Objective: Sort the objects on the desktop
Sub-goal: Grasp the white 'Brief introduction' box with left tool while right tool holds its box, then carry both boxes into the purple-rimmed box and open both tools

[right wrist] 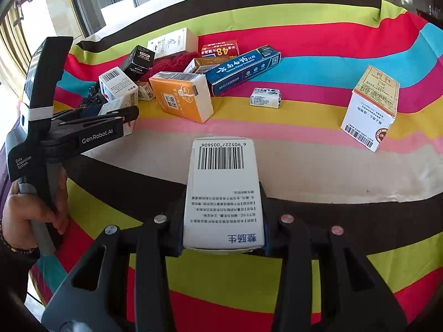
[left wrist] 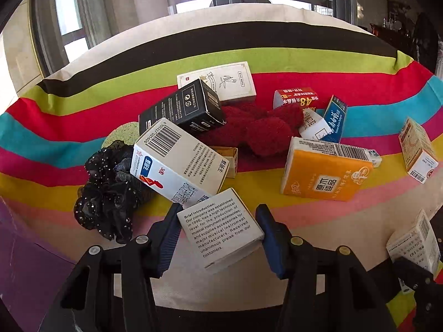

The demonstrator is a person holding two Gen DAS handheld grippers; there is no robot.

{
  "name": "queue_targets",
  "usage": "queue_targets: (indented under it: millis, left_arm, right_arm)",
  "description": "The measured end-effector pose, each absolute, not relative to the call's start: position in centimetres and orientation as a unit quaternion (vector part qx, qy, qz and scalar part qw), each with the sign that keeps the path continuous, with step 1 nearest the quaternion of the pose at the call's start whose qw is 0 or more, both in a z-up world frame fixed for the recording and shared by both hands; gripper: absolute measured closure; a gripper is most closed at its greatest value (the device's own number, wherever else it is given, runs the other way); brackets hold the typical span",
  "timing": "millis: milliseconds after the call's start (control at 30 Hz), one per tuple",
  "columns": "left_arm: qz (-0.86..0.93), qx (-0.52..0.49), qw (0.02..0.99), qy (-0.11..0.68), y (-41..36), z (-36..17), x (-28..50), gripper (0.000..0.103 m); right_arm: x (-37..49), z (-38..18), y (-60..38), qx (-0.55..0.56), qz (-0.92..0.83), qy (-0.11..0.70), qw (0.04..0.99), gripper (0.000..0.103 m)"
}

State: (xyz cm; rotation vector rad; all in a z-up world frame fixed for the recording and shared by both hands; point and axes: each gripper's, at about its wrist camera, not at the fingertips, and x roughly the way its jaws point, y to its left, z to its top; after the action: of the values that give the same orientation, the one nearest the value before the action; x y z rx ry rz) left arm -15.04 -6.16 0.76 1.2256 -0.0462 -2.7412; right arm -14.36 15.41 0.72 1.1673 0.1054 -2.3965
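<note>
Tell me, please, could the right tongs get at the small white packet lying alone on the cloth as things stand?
Probably not yet: the path to the small white packet looks free over bare cloth, but the right tongs are shut on a white barcode box, which would need setting down first.

Matt cardboard boxes point(left wrist: 324, 170) lie on a woven striped cloth point(left wrist: 249, 55) beside fuzzy red knit point(left wrist: 257, 130).

Assorted small cartons point(left wrist: 324, 170) jumbled on striped cloth point(left wrist: 249, 58)

There are 11 boxes point(left wrist: 324, 171), 1 packet point(right wrist: 265, 97), 1 scrunchie point(left wrist: 108, 191), 1 red cloth point(left wrist: 257, 130).
</note>
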Motion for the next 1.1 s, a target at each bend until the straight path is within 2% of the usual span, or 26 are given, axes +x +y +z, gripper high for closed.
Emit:
queue_targets:
  millis: [300, 600, 900, 1100]
  left_arm:
    - [-0.912, 0.407, 0.029, 0.037, -7.8, 1.3, -8.0, 0.049]
    - [-0.933, 0.358, -0.023, 0.035, -7.0, 4.0, -1.4, 0.049]
    - [-0.954, 0.284, -0.061, 0.07, -8.7, 10.3, 3.9, 0.049]
    - [-0.968, 0.23, -0.035, 0.094, -12.3, 14.9, 8.4, 0.049]
  right_arm:
    - [-13.4, 0.7, 14.3, 0.421, -0.88, 0.086, 0.201, 0.06]
    - [-8.0, 0.9, 14.7, 0.425, -0.884, 0.039, 0.19, 0.06]
    - [-4.4, 2.0, 13.9, 0.431, -0.882, -0.003, 0.19, 0.06]
    - [-1.7, 7.0, 9.2, 0.376, -0.892, 0.006, 0.252, 0.06]
